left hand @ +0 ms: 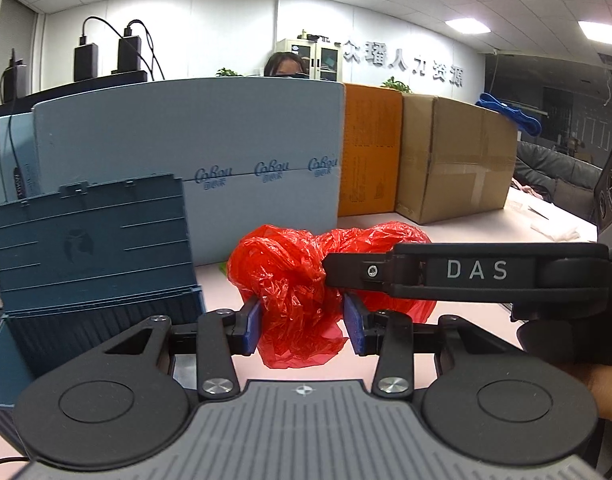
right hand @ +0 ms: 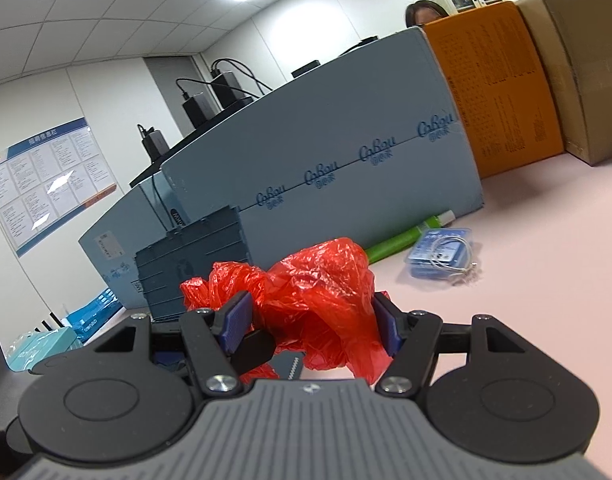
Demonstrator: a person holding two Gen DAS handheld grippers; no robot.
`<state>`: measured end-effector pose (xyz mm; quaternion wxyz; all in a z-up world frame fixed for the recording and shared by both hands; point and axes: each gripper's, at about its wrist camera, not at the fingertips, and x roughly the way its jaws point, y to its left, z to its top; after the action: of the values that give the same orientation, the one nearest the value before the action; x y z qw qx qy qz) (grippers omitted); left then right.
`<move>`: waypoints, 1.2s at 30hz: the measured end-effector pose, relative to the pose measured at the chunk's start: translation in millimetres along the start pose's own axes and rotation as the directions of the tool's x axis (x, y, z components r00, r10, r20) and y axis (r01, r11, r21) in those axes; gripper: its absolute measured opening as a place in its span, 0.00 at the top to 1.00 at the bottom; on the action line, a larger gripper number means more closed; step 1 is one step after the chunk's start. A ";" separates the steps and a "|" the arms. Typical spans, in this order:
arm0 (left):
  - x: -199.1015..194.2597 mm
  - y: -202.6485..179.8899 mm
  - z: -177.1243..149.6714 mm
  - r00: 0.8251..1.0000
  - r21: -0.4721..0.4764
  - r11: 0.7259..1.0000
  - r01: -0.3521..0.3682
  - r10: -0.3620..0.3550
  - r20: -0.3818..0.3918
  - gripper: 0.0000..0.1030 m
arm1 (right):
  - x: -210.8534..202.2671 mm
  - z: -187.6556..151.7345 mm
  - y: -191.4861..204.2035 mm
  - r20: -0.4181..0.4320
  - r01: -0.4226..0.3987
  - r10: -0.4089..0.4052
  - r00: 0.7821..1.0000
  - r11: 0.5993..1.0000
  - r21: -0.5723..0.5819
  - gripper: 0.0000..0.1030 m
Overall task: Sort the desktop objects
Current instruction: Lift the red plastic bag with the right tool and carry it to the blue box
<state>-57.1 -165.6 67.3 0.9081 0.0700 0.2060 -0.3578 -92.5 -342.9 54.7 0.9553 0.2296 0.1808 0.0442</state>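
Both grippers grasp the crumpled red plastic bag (left hand: 294, 280) above the pink worktop (right hand: 537, 280). The left gripper (left hand: 302, 322) has its blue fingers (left hand: 252, 326) clenched on the lower part; the right gripper (right hand: 311, 322) pinches a wider bunch. A dark blue lidded box (left hand: 90, 248) stands open just left, and a blue packet (right hand: 439, 252) lies further right

— What can we read here?
— "CaBau", printed three times in dark blue along the seam of the grey-blue carton (left hand: 186, 148); we see the same row on it from the right wrist view (right hand: 345, 152).
— And "DAS"?
— White letters on the black arm of the right gripper (left hand: 477, 270). The wall characters (left hand: 401, 62) and the wall notice board (right hand: 46, 176) we cannot make out.
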 end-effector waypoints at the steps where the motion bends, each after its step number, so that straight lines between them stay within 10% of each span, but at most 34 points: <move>1: -0.8 1.6 0.0 1.000 -0.002 1.000 -0.005 0.005 0.001 0.64 | 1.3 -0.1 1.9 -0.001 -0.003 0.003 1.000 1.000 -0.004 0.34; 36: -28.3 102.4 -12.1 0.987 -0.086 0.983 -0.161 0.163 0.006 0.64 | 75.6 -14.0 81.7 -0.065 -0.135 0.131 0.989 0.988 -0.070 0.34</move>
<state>-10.2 -69.5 66.2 0.9377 0.0455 0.2088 -0.2741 -27.4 -251.5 55.7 0.9522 0.2040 0.1921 0.1214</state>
